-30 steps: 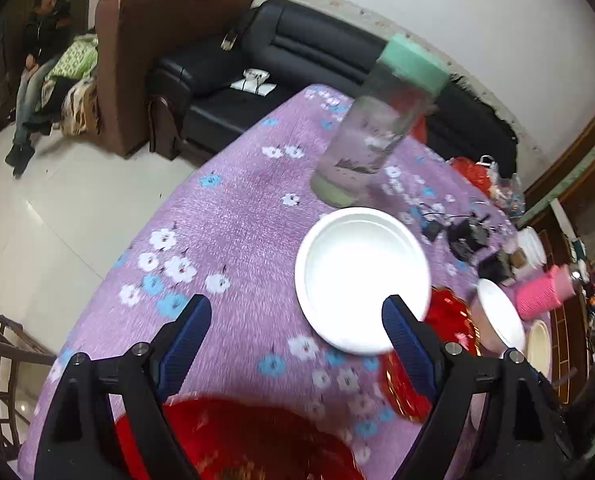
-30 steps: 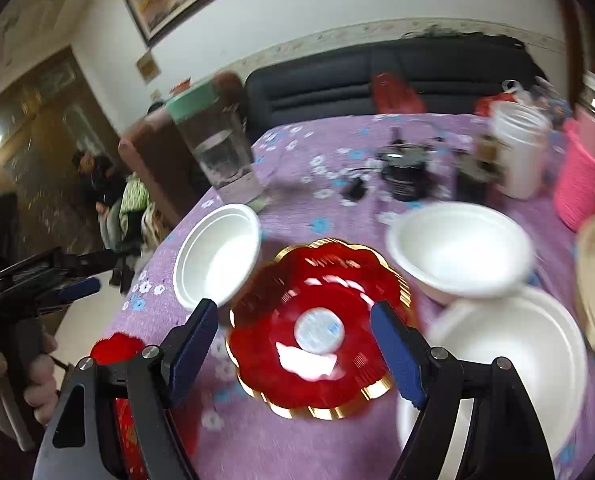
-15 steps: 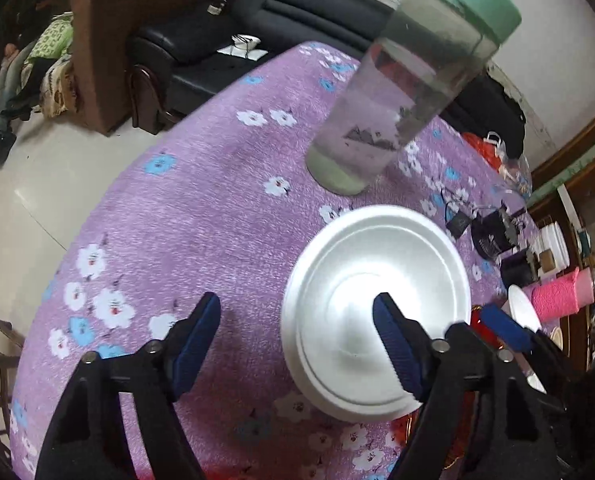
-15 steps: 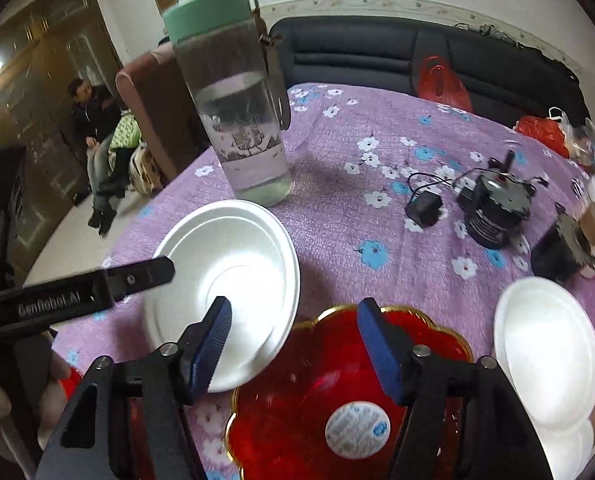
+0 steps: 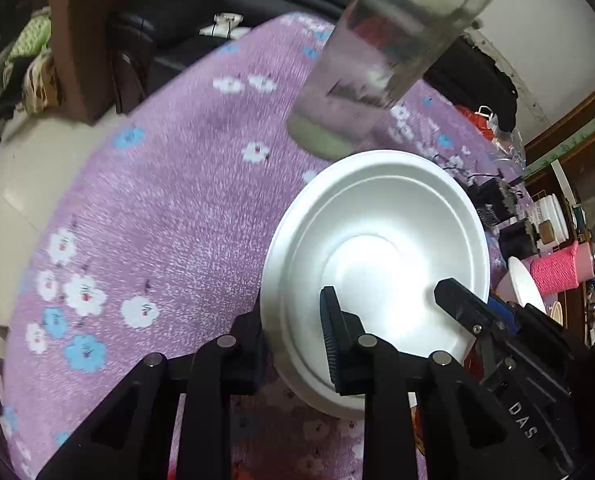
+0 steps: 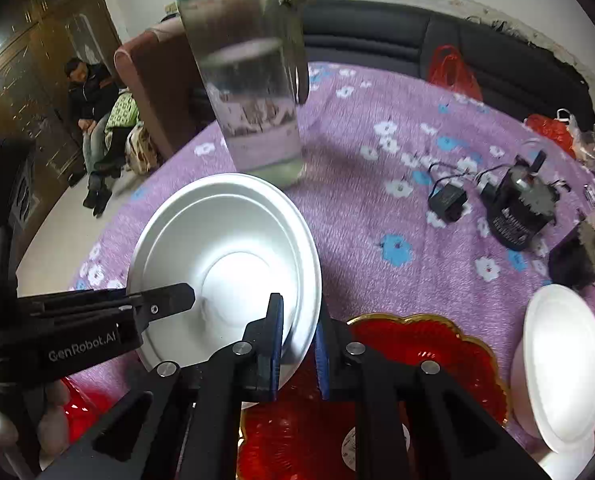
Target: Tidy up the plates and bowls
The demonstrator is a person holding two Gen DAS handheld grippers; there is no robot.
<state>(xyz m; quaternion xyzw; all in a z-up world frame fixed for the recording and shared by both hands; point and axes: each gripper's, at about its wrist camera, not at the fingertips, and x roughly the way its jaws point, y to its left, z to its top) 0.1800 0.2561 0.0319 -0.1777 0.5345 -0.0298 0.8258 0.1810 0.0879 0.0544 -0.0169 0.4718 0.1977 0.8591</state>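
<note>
Round white foam bowl (image 5: 381, 264) frame centre, on purple floral tablecloth (image 5: 169, 208). Left gripper (image 5: 293, 344) clamps its near rim; right gripper (image 6: 297, 344) pinches opposite rim. Clear green-lidded bottle (image 6: 253, 80) behind.

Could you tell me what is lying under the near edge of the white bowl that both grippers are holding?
A red plate with a gold rim shows beneath the white bowl near the right gripper. How far it extends underneath is covered by the bowl and the gripper.

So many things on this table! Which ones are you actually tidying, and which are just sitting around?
Part of the job: white bowl, held at its rim by both the left gripper and right gripper; red plate; second white bowl.

Just lying about: water bottle, black charger, pink cup.
</note>
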